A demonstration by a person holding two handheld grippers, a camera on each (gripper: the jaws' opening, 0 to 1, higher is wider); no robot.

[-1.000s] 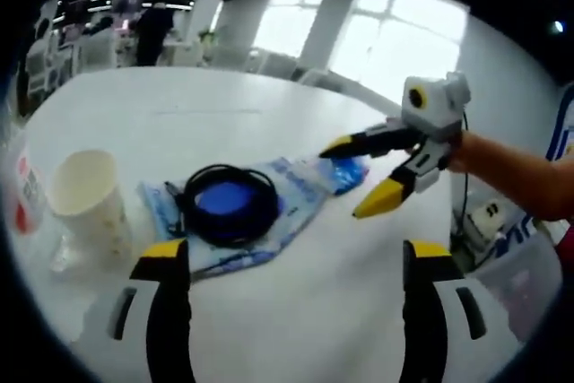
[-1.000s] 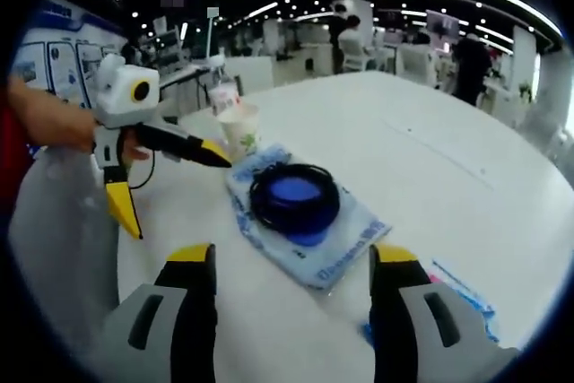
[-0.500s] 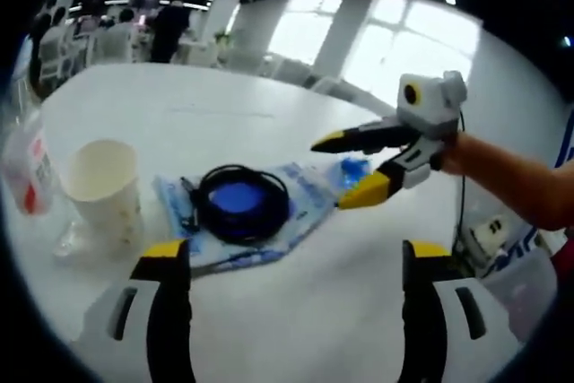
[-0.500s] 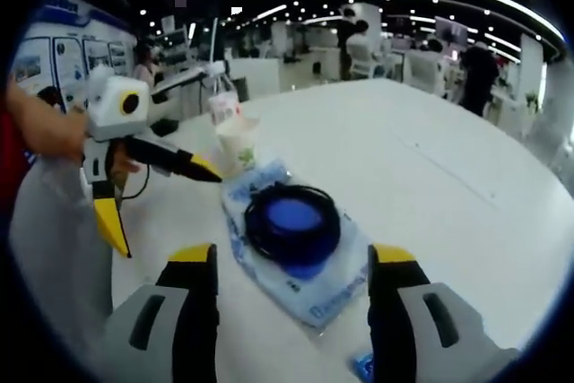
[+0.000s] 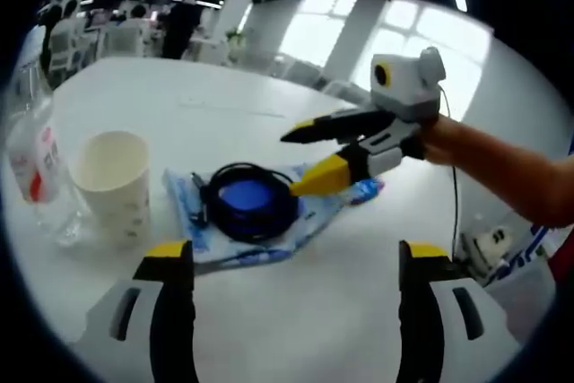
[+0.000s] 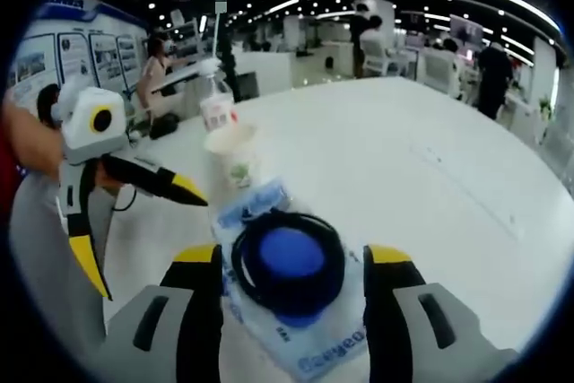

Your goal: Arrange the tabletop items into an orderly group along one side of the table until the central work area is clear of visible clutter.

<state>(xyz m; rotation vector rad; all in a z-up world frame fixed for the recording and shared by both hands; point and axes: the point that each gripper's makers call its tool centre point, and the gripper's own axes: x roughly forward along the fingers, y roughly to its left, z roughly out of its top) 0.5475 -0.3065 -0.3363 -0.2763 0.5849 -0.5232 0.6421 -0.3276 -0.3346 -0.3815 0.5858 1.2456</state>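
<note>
- Landmark: the coiled black cable (image 5: 249, 208), which lies on a blue-printed plastic pouch (image 5: 316, 214) on the white counter (image 5: 296, 311); a round blue patch (image 5: 246, 196) shows inside the coil.
- Left gripper view, leftmost: a clear bottle with a red label (image 5: 34, 168) stands on the counter, on the far side of the paper cup from the cable.
- A cream paper cup (image 5: 114, 181) stands upright between the bottle and the cable, just beside the pouch's edge.
- The left gripper (image 5: 291, 266) has its fingers spread wide, with nothing between them, on the near side of the cable.
- The right gripper (image 5: 307, 159) reaches in from the right of the cable, held by a person's hand (image 5: 444, 136); its yellow-tipped fingers are parted, the lower one over the pouch beside the coil, the upper one above it. Whether the lower one touches is unclear.
- Right gripper view: the left gripper (image 6: 143, 235) shows left of the cable (image 6: 287, 262), fingers splayed.
- The cup (image 6: 233, 157) and bottle (image 6: 218, 109) stand beyond the cable.
- The right gripper's fingers (image 6: 202, 302) stand apart on either side of the coil.
</note>
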